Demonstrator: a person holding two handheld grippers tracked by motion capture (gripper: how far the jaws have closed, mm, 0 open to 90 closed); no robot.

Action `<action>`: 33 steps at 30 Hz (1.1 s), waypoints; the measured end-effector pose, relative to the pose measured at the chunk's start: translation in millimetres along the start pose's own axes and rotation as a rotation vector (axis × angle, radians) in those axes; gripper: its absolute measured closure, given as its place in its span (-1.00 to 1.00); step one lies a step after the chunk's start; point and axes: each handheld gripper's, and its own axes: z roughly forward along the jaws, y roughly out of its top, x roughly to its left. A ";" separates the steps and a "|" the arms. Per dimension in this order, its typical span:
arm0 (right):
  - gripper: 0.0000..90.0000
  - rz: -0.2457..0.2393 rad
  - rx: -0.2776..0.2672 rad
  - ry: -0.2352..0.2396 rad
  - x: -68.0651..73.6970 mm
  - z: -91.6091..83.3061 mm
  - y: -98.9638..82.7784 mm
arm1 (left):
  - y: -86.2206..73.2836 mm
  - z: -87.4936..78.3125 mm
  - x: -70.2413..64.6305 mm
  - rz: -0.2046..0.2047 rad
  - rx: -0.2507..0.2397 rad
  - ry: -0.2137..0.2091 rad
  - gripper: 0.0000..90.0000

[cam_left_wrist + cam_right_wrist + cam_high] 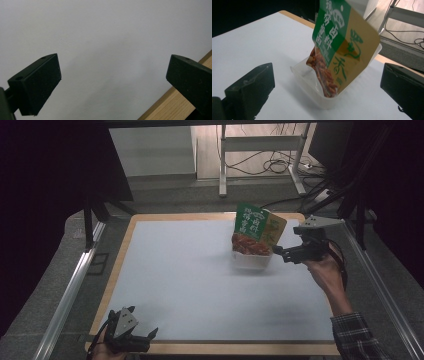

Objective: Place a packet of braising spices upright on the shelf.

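A snack pouch [257,229] stands tilted in a clear tub [251,260] at the table's [190,285] far right. The right gripper [276,251] hovers just right of the tub, jaws wide, holding nothing. The left gripper [150,334] rests at the near left edge, jaws wide. Placing looks finished; next, probably draw the right gripper clear without nudging the pouch.

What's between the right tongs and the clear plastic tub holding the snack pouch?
Nothing: bare white table mat separates the open right tongs from the clear plastic tub holding the green-and-yellow snack pouch, per the right gripper view.
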 end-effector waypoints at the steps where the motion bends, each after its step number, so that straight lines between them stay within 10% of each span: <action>1: -1.00 0.002 0.003 0.004 0.7 -0.1 -2.7 | 0.0 -0.1 -0.1 0.000 0.000 0.001 -1.00; 33: -1.00 0.035 -0.019 0.048 39.5 -40.7 -50.9 | -5.3 -8.9 14.8 -0.138 -0.099 -0.089 -1.00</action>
